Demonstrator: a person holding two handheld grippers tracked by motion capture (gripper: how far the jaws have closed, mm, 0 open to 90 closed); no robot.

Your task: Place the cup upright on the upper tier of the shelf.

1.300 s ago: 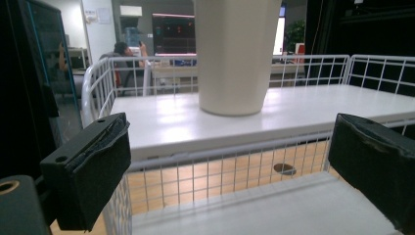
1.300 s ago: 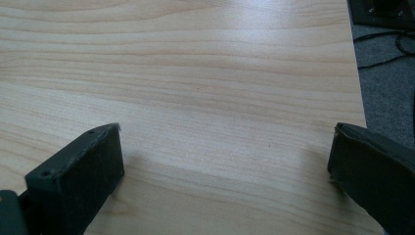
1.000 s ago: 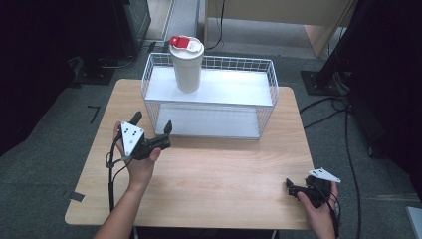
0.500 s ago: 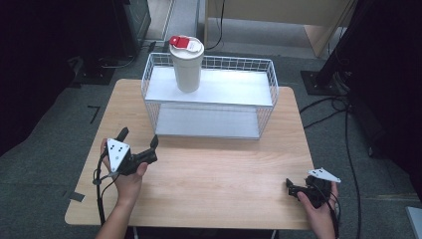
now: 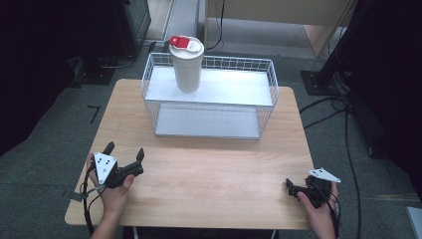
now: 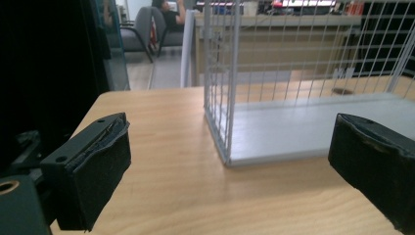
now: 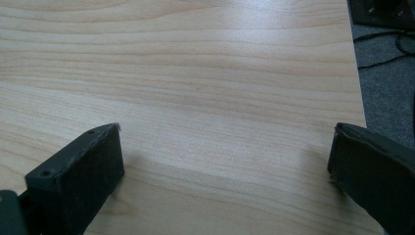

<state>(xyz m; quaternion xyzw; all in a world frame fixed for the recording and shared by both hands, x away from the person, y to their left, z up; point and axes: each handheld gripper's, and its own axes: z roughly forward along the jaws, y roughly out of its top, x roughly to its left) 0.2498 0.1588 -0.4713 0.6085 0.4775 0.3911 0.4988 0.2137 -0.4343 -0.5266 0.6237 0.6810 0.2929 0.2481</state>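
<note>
A white cup with a red-tabbed lid stands upright on the top shelf of a white wire rack, toward its left end. My left gripper rests near the table's front left, well short of the rack, open and holding nothing. In the left gripper view its jaws stand wide apart around the gap, facing the rack's left corner and lower shelf. My right gripper lies low at the front right corner, open over bare wood, with nothing held.
The wooden table ends close to the right gripper, with grey carpet beyond its edge. Cables run over the floor at the right. Dark stands and a wooden cabinet are behind the table.
My left gripper has drawn back from the rack toward the table's front left and now sits lower. The right gripper and the cup have stayed put.
</note>
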